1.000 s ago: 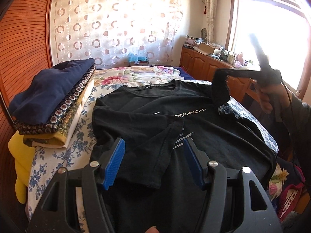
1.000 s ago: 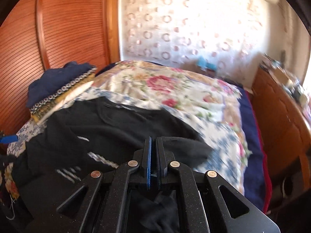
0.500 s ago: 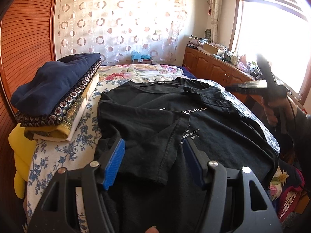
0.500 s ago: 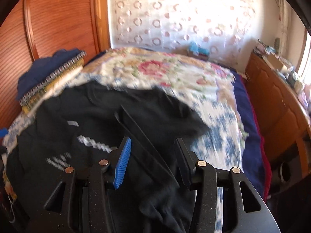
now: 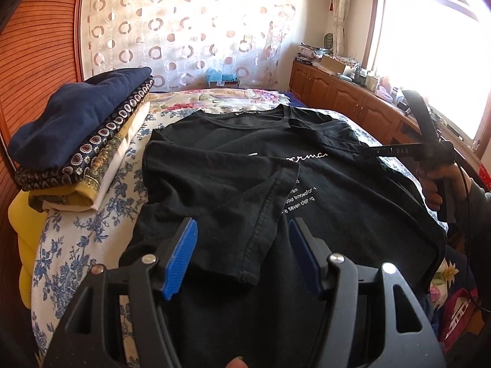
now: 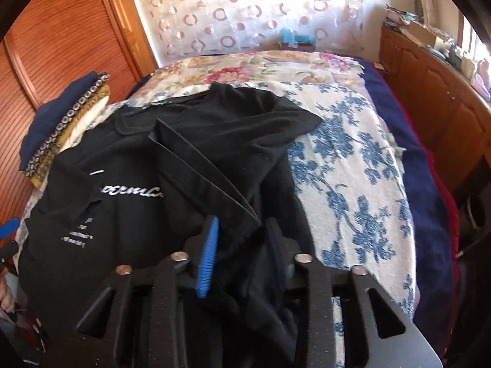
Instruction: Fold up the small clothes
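Black cotton T-shirt (image 5: pixel 322 202) lies rumpled; left tongs (image 5: pixel 242 256) apart, right tongs (image 6: pixel 242 245) closing around its hem.

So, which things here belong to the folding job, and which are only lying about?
For the job:
- black T-shirt
- left gripper, open above the shirt
- right gripper, fingers just been closing with shirt fabric between them

Lying about:
- stack of folded clothes
- floral bedspread
- wooden cabinet
- curtain

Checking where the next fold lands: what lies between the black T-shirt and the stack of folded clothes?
Only a bare strip of blue-flowered bedsheet separates the T-shirt from the stack; the left wrist view shows it best.
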